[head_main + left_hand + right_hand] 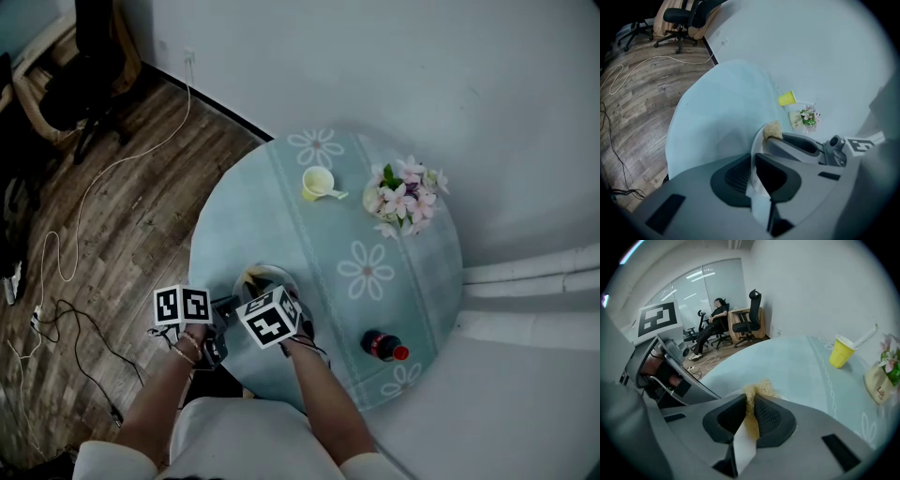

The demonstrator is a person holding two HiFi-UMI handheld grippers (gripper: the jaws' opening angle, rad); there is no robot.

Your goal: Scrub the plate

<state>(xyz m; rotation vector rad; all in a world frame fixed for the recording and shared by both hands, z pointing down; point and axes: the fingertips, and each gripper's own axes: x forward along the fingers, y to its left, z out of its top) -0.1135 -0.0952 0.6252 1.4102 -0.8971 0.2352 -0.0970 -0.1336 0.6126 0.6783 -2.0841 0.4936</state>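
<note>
**Position of the work.** The plate (pixel 273 277) sits at the near-left edge of the round table (pixel 281 202). It is well apart from the yellow cup (pixel 317 184) and the flowers (pixel 403 199) on the far side, and from the bottle (pixel 382 346) at the near right.

**Left gripper.** The left gripper (pixel 752 176) is clamped on the plate's rim. In the left gripper view the thin pale edge passes straight between the two pads. This grip steadies the plate. Whether the plate lies flat on the cloth or is tipped up at the held edge cannot be determined.

**Right gripper.** The right gripper (pixel 751 413) is closed on the scrub pad (pixel 757 391), a yellowish fibrous wad that protrudes beyond the jaw tips. In the left gripper view the pad meets the plate just beyond the clamped rim.

**Governing relation.** The two grippers stand close side by side, the right one to the right of the left. The pad is over the near part of the plate, next to the held edge. The unscrubbed face appears to extend from the pad toward the far side, away from the person. The right hand is the working hand, and its stroke should probably run from the held rim toward the far rim, clear of the left jaws.
</note>
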